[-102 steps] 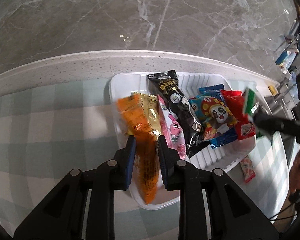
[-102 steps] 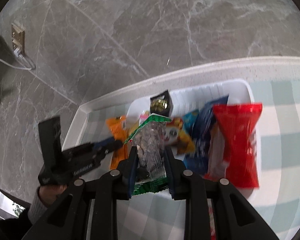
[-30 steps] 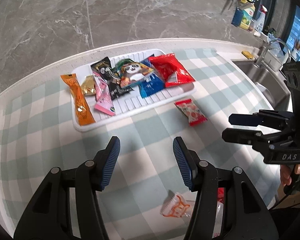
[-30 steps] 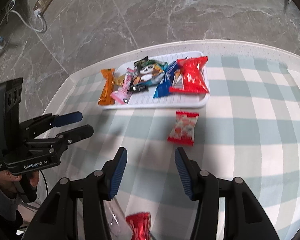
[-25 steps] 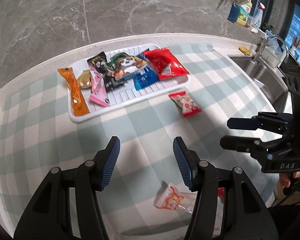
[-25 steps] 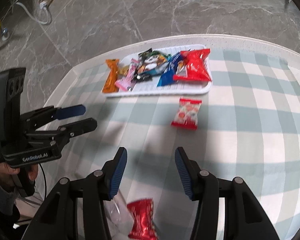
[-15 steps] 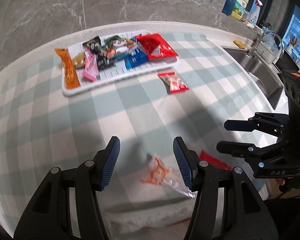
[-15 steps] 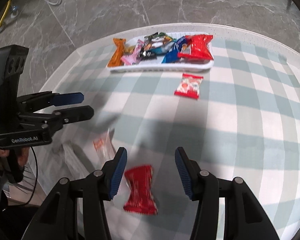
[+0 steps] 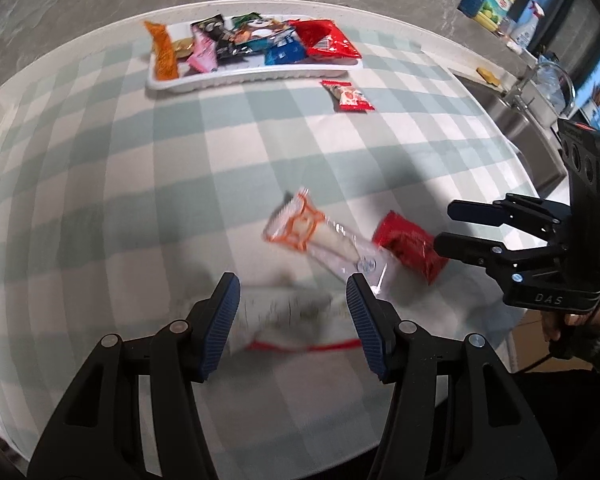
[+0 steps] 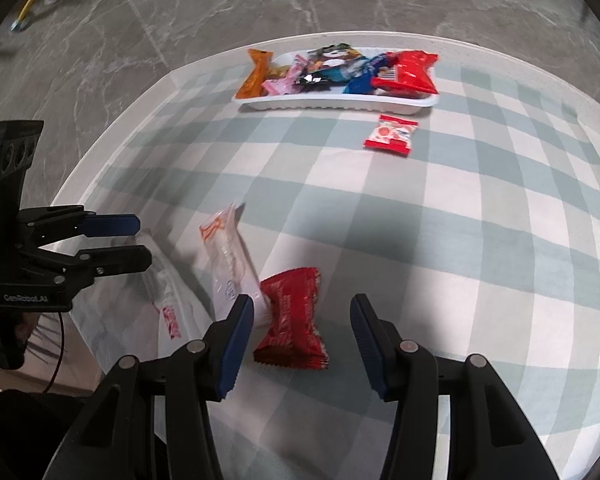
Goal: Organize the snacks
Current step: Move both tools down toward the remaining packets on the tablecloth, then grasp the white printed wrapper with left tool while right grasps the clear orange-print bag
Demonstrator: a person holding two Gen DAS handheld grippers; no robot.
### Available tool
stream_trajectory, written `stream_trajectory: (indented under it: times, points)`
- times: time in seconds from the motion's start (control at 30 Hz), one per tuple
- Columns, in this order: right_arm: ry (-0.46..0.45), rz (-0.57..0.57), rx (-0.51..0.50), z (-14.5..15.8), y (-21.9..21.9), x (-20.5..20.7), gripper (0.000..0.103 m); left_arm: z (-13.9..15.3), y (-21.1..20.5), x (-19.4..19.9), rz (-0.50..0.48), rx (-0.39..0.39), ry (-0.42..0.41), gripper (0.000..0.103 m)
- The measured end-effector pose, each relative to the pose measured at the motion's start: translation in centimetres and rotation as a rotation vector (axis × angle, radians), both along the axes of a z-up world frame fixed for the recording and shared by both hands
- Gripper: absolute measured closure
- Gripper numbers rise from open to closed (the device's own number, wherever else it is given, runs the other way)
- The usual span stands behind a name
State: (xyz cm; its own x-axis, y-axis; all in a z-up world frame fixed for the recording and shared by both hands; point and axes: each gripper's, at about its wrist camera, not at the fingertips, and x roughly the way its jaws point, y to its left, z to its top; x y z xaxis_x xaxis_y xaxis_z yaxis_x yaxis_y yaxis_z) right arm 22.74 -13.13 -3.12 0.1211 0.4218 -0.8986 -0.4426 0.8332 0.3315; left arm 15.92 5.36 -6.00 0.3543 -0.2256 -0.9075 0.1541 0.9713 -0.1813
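Note:
A white tray (image 9: 252, 78) (image 10: 332, 105) with several snack packs stands at the table's far side. A small red-and-white pack (image 9: 347, 96) (image 10: 392, 136) lies on the cloth near it. At the near edge lie a clear pack with orange print (image 9: 312, 236) (image 10: 230, 256), a red pack (image 9: 410, 246) (image 10: 294, 322) and a white pack with red print (image 9: 288, 316) (image 10: 168, 300). My left gripper (image 9: 292, 318) (image 10: 118, 242) is open above the white pack. My right gripper (image 10: 300, 336) (image 9: 452, 228) is open over the red pack.
The table wears a green-and-white checked cloth (image 9: 180, 160). A sink with a tap (image 9: 540, 92) and bottles (image 9: 480, 0) are to the right. A grey marble wall (image 10: 220, 4) stands behind the table.
Both grippers let go of their packs at the tray, opened and pulled back to the near edge. The near packs have come into view under them.

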Motion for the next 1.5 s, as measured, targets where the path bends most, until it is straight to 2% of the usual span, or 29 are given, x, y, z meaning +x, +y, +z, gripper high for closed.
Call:
stream_trajectory:
  times: [0.27, 0.53, 0.7, 0.87, 1.07, 1.27, 1.5]
  points:
    - [-0.059, 0.131, -0.019, 0.3, 3.0, -0.3, 0.049, -0.8, 1.5, -2.6, 0.139, -0.105, 0.079, 0.049]
    - [-0.069, 0.242, -0.040, -1.2, 5.9, 0.3, 0.049, -3.6, 2.9, -2.2, 0.303, -0.244, 0.182, 0.048]
    - [-0.065, 0.275, -0.044, -1.7, 6.7, 0.5, 0.049, -4.8, 4.0, -1.1, 0.349, -0.297, 0.179, 0.047]
    - [-0.069, 0.301, -0.058, -2.2, 7.6, 0.9, 0.049, -4.9, 4.6, 0.3, 0.357, -0.283, 0.160, 0.044]
    - [-0.064, 0.313, -0.081, -3.0, 8.1, 1.5, 0.049, -5.0, 5.0, 1.0, 0.393, -0.308, 0.164, 0.042]
    - [-0.064, 0.341, -0.084, -3.4, 8.5, 1.4, 0.049, -5.0, 4.7, 1.3, 0.435, -0.322, 0.158, 0.033]
    - [-0.085, 0.393, -0.087, -3.4, 9.5, 1.1, 0.049, -4.7, 2.2, 1.8, 0.382, -0.172, 0.138, 0.029]
